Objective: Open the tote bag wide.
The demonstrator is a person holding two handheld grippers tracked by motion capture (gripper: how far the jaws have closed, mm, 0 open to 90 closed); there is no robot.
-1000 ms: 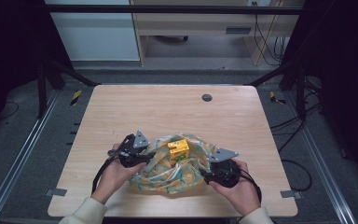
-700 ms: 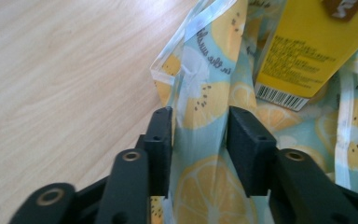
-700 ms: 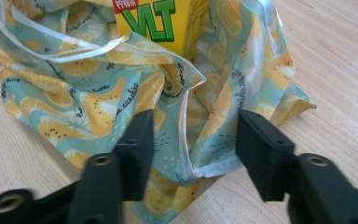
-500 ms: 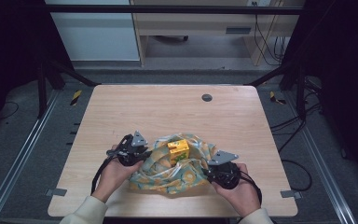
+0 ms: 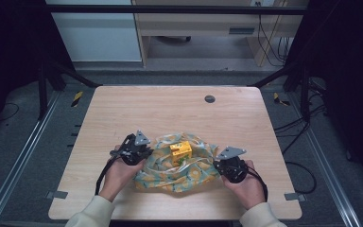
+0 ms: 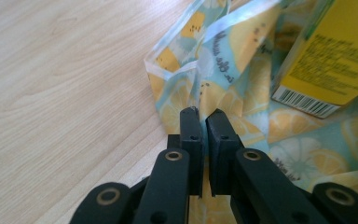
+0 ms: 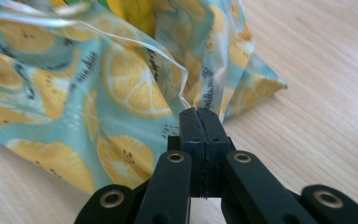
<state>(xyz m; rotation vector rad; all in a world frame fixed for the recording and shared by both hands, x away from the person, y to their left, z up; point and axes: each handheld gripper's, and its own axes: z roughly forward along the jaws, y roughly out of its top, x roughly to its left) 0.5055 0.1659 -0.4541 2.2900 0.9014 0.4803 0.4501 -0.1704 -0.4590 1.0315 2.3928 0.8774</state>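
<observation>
A light blue cloth printed with lemon slices lies crumpled on the near half of the wooden table. A yellow box rests on the middle of it. My left gripper is at the cloth's left edge. Its jaws have just been closing and now pinch a fold of the cloth at their tips, with the box just beyond. My right gripper is at the cloth's right edge. Its jaws have also just been closing and are pressed together on the cloth's rim.
A small round dark cap is set into the tabletop at the far right of centre. Bare wood stretches across the far half of the table. Beyond the far edge stand pale cabinets, and cables trail on the floor at the right.
My right hand has shifted slightly at the cloth's right edge. My left hand has stayed at the left edge. The cloth and box lie much as before.
</observation>
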